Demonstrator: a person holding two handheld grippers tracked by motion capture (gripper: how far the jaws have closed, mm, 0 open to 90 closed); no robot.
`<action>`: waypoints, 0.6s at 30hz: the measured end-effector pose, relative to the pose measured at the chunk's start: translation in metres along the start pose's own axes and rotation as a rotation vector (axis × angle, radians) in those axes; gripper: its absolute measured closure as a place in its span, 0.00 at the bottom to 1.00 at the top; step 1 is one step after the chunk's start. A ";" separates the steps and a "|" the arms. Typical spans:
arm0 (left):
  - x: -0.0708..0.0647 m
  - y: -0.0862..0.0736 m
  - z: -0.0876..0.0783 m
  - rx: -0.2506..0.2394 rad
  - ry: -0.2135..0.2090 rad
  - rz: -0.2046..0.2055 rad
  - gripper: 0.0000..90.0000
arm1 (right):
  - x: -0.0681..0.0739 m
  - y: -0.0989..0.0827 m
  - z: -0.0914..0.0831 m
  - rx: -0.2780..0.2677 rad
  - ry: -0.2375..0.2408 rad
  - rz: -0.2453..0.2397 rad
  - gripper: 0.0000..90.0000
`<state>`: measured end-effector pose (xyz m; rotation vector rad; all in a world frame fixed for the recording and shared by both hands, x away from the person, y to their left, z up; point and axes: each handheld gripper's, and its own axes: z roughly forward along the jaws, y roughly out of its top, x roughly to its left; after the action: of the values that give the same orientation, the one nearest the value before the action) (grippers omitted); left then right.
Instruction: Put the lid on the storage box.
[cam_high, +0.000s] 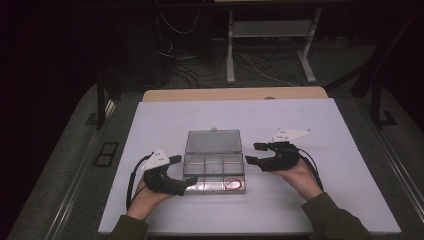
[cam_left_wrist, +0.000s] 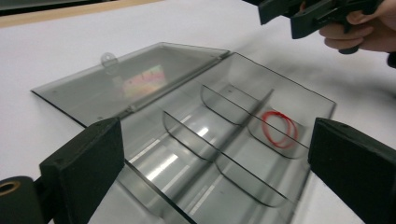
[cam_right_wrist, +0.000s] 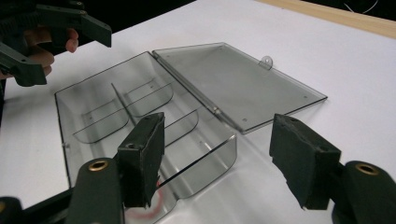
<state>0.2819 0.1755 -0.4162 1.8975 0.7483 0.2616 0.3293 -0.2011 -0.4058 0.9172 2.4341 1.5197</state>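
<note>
On the white table (cam_high: 150, 120), both your grippers, left (cam_high: 181, 172) and right (cam_high: 251, 153), flank the open clear box (cam_high: 214, 162) with jaws spread, gripping nothing; approach the red rubber band (cam_left_wrist: 279, 129) squarely.

The bench (cam_high: 160, 115) carried a white top surface, with a strip of bare wood edge (cam_high: 235, 94) showing along its far side. Beyond it, on the grey floor (cam_high: 280, 65), lay a tangle of loose cables (cam_high: 185, 67) beside the white metal legs of a second frame (cam_high: 230, 55), joined near the top by a flat crossbar. To the left of the bench a dark upright post (cam_high: 101, 100) stood on a foot plate, and near it a small black rectangular frame (cam_high: 106, 153) lay flat on the floor.
</note>
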 end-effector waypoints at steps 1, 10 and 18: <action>0.001 0.001 0.001 0.001 0.004 -0.003 0.05 | -0.002 0.000 0.001 -0.003 0.001 0.003 0.39; 0.022 0.015 0.008 -0.011 0.047 -0.019 0.19 | -0.014 0.009 0.008 -0.013 -0.014 0.022 0.49; 0.042 0.025 0.015 -0.009 0.091 -0.059 0.35 | -0.025 0.016 0.019 0.010 -0.042 0.041 0.64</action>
<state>0.3319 0.1824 -0.4070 1.8620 0.8613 0.3160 0.3641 -0.1956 -0.4067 0.9962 2.4099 1.4868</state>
